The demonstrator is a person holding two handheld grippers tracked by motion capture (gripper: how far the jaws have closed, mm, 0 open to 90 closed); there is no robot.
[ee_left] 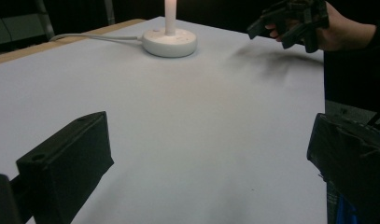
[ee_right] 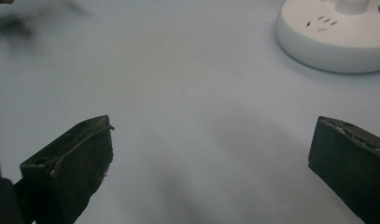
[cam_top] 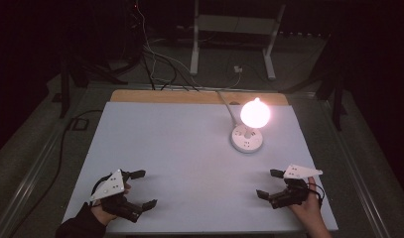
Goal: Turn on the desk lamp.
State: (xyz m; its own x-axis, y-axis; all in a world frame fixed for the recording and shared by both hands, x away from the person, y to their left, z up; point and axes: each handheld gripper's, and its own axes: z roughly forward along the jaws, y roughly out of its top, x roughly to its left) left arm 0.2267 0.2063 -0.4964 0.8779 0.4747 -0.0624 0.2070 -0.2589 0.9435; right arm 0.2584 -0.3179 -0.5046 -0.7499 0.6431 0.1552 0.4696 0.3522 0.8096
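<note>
My left tongs [cam_top: 141, 189] and right tongs [cam_top: 269, 183] both gape wide over the sheet [cam_top: 179, 148], holding nothing. The lit lamp [cam_top: 254, 114] stands on its round base [cam_top: 246, 139] at one o'clock from centre, well apart from both.

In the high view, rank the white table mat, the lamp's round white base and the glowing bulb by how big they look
1. white table mat, by far the largest.
2. round white base of the lamp.
3. glowing bulb, though its glare blurs the outline, so it looks nearly as wide as the base; that order is unsure.
</note>
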